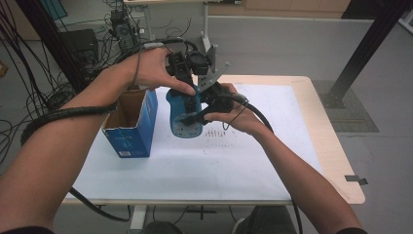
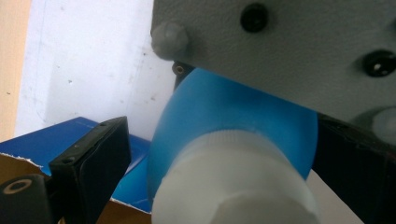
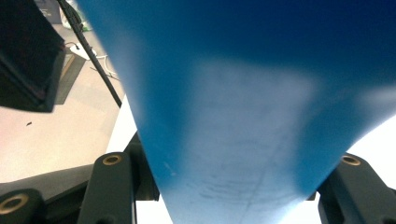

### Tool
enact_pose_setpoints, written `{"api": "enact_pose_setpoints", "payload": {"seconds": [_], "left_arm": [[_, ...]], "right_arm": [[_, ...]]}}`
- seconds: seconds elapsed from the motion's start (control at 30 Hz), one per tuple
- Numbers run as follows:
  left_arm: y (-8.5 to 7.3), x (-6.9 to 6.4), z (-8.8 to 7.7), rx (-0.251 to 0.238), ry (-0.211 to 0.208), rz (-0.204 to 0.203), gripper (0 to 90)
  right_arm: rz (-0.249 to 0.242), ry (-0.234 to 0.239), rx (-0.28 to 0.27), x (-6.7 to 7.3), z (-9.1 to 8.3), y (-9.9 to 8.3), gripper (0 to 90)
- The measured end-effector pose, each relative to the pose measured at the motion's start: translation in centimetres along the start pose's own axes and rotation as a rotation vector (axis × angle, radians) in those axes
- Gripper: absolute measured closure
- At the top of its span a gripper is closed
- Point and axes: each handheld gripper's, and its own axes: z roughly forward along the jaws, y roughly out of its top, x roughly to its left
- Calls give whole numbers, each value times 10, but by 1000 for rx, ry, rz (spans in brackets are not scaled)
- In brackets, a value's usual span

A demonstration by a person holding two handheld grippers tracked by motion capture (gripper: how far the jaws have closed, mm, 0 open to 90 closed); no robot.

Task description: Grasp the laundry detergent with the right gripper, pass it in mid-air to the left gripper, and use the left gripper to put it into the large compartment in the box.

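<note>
High view: blue bottle (image 1: 185,113) clamped in right gripper (image 1: 207,108), label unreadable; left gripper (image 1: 187,73) jaws seemingly apart around cap (image 2: 233,186).

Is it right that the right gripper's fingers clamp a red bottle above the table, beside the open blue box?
Not quite: the bottle is blue, not red, as the high view shows. The right gripper does clamp it above the table, beside the open blue box.
</note>
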Motion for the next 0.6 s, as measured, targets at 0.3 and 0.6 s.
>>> {"api": "enact_pose_setpoints", "payload": {"seconds": [0.3,0.6], "left_arm": [[-1,-1,0,6,-2,1,67],[-3,-1,2,5,1,-2,67]], "right_arm": [[-8,12,-7,1,2,1,430],[-6,5,-4,2,1,1,430]]}}
